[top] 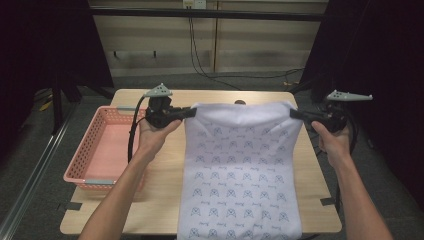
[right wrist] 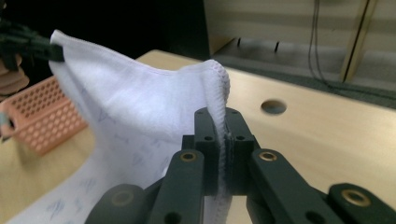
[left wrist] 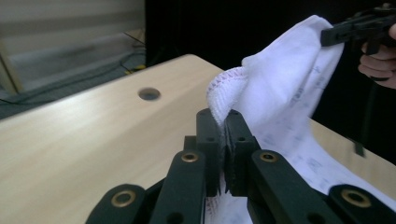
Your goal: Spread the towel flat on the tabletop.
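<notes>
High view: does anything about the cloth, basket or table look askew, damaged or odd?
Nothing stands out. The white printed cloth hangs straight between the left gripper and right gripper, each shut on a top corner. The pink basket sits squarely on the table.

**What's on the table, counted**

One white cloth (top: 242, 170) printed with small blue figures, the single piece of fabric in sight. One pink basket (top: 102, 150), a perforated plastic one, at the table's left edge. One wooden table (top: 165, 195), with one round hole (left wrist: 149, 94) in its top. Two grippers: the left gripper (top: 191, 113) and the right gripper (top: 295, 114), each with two black jaws and one grey three-cornered plate on top. Two hands, one to each gripper. Two dark tape marks stick to the table's near corners, one per side.
</notes>
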Motion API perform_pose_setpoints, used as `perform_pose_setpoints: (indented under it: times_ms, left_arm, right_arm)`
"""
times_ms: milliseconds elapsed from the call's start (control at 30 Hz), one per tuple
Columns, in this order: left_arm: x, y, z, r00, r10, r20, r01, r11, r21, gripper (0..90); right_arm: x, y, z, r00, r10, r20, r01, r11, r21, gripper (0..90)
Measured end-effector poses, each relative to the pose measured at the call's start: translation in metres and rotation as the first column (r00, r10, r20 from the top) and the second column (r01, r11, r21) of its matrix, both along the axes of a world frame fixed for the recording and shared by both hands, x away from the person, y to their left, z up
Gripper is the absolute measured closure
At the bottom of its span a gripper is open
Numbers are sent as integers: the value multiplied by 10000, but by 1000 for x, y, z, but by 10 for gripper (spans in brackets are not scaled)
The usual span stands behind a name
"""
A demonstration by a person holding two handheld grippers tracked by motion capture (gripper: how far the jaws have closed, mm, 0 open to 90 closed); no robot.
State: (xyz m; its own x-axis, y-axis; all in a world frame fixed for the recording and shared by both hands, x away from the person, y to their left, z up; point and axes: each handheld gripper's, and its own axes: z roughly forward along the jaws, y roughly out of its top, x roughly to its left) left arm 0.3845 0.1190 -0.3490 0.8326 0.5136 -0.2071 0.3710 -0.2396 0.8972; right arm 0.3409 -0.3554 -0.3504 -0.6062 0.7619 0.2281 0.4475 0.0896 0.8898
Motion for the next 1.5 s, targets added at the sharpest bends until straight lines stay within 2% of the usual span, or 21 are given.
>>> perform_pose_setpoints:
  times_ms: [67,133,233,300,467,633,700,767,800,833,900,933,967,1033,1067,1100,1167,1300,1333,1400,1500]
  left_arm:
    - [-13,0,-3,9998,-189,-10,189,9995,266,868]
    - [-28,3,-7,9995,-306,-48,306,9994,144,867]
    - [-51,8,-19,9982,-492,-338,501,9985,238,867]
    - [-71,10,-26,9967,-706,-393,726,9960,520,868]
    - [-102,26,-55,9913,-783,-1061,839,9953,493,867]
    - [-133,32,-93,9717,-970,-2154,1214,9872,1035,867]
    - [-143,37,-104,9651,-1032,-2408,1307,9863,1010,867]
    - [-150,42,-121,9557,-927,-2793,1199,9894,820,867]
    - [-152,38,-125,9503,-993,-2950,1407,9824,1227,867]
    - [-154,34,-129,9494,-1066,-2956,1589,9744,1590,867]
    - [-154,28,-137,9394,-1284,-3180,1917,9655,1764,866]
    - [-153,28,-139,9383,-1222,-3235,1866,9665,1763,866]
    - [-152,28,-141,9343,-1229,-3345,1859,9689,1634,865]
    - [-154,28,-143,9378,-1081,-3299,1778,9657,1891,865]
    - [-154,29,-146,9280,-1056,-3573,1785,9677,1779,865]
    - [-154,28,-148,9249,-1015,-3663,1825,9640,1935,865]
    - [-153,25,-148,9297,-976,-3552,1804,9613,2080,864]
    - [-146,24,-151,9227,-850,-3761,1672,9671,1918,867]
    - [-144,24,-151,9264,-868,-3664,1687,9656,1979,867]
    - [-142,21,-150,9421,-832,-3248,1626,9606,2256,867]
    - [-133,20,-150,9412,-700,-3305,1487,9642,2194,868]
  right_arm:
    - [-16,1,-6,9997,210,-103,-210,9998,20,863]
    - [-34,3,-12,9988,410,-269,-414,9990,-161,863]
    - [-60,5,-24,9951,575,-805,-632,9955,-709,863]
    - [-78,3,-35,9911,707,-1128,-784,9948,-656,863]
    - [-121,5,-64,9804,976,-1710,-1098,9919,-632,862]
    - [-155,16,-95,9577,1301,-2567,-1531,9856,-719,861]
    - [-163,19,-104,9519,1220,-2811,-1603,9800,-1177,857]
    - [-168,18,-111,9404,1275,-3153,-1641,9821,-923,856]
    - [-169,18,-114,9421,1311,-3087,-1633,9833,-808,857]
    - [-169,18,-116,9344,1296,-3318,-1650,9830,-808,858]
    - [-167,21,-122,9263,1118,-3599,-1646,9791,-1197,858]
    - [-166,23,-125,9201,1082,-3764,-1666,9779,-1262,859]
    - [-165,25,-127,9207,989,-3775,-1658,9749,-1489,859]
    - [-164,26,-133,9109,966,-4012,-1735,9717,-1600,859]
    - [-164,26,-136,9070,972,-4099,-1767,9710,-1609,860]
    - [-163,27,-139,9035,932,-4183,-1783,9694,-1690,860]
    - [-164,29,-139,9049,771,-4186,-1683,9682,-1853,862]
    - [-160,30,-141,9055,618,-4199,-1576,9676,-1975,863]
    - [-159,30,-141,9031,599,-4253,-1535,9698,-1894,864]
    - [-157,29,-142,9039,533,-4245,-1459,9711,-1889,864]
    - [-150,28,-143,9097,373,-4136,-1254,9742,-1878,865]
